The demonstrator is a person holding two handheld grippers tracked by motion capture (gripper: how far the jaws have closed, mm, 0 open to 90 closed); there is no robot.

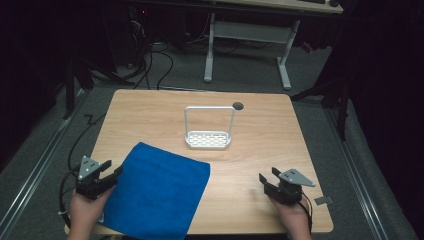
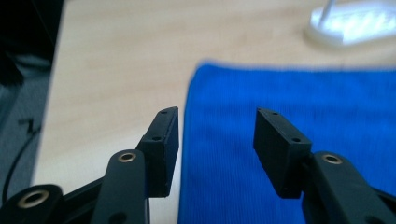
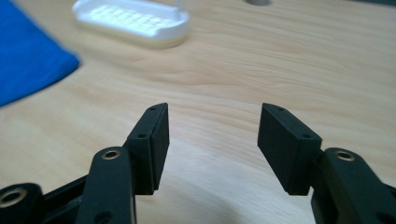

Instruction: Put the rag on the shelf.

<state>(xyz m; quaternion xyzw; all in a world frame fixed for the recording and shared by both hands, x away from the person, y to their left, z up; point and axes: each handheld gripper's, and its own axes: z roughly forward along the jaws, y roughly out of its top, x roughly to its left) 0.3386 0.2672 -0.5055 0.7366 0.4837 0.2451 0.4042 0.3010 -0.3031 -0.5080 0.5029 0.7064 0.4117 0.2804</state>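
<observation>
Nothing looks done yet: the blue cloth (image 1: 157, 192) lies flat and ungrasped on the near left of the desk (image 1: 260, 165), well short of the white rack (image 1: 209, 127). The left tool (image 1: 111, 170) hovers at the cloth's left edge, jaws spread and empty. The right tool (image 1: 266, 175) is likewise spread wide over bare wood, holding nothing.

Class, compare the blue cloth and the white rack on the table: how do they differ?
The blue cloth lies flat and soft, while the white rack stands rigid with a tall handle loop. The cloth is larger and overhangs the near table edge; the rack sits mid-table. The left hand-held gripper is beside the cloth; the rack has none near. Both rest untouched.
</observation>
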